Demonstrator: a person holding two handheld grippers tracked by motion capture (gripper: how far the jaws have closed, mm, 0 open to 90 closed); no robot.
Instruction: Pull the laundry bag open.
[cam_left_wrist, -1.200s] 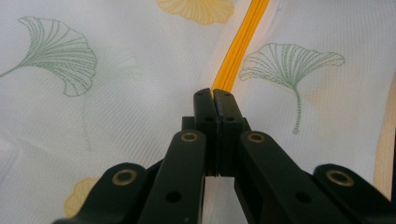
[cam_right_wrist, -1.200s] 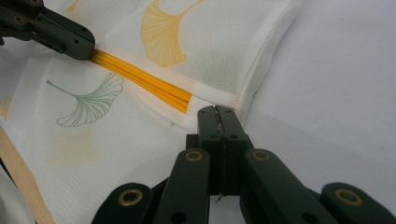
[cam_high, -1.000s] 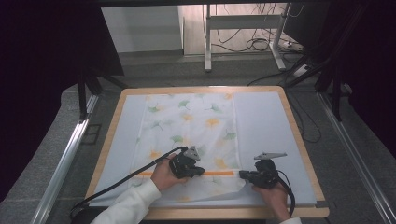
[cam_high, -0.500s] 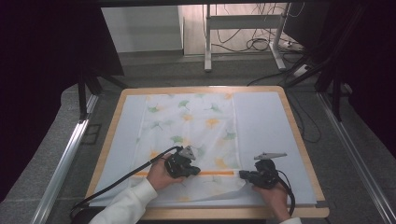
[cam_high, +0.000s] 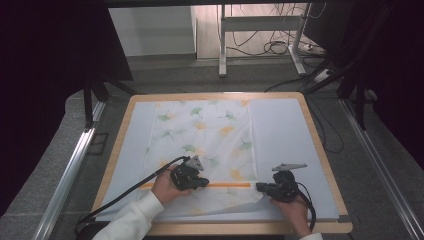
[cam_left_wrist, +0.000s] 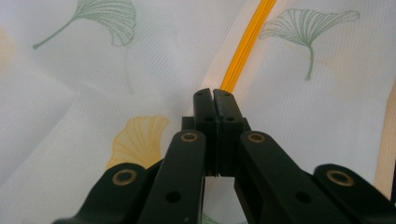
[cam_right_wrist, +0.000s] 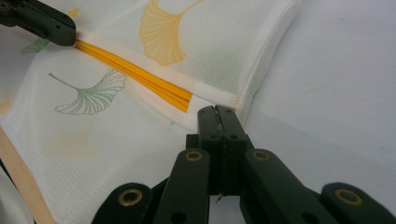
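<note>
Near the bench's front edge, your left tongs (cam_left_wrist: 214, 95) pinch the bag (cam_high: 210, 130) at its orange zipper (cam_high: 230, 184); your right tongs (cam_right_wrist: 216, 113) pinch its corner, keeping the zipper line taut.

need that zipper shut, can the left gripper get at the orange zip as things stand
Probably yes: the left gripper, jaws shut, sits right at the orange zip on the mesh bag, nothing between them.

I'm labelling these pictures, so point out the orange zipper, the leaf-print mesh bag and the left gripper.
orange zipper (cam_high: 227, 185), high view, middle of its length.
leaf-print mesh bag (cam_high: 210, 125), high view, its printed top face.
left gripper (cam_left_wrist: 214, 95), left gripper view, where the shut jaw tips meet.
</note>
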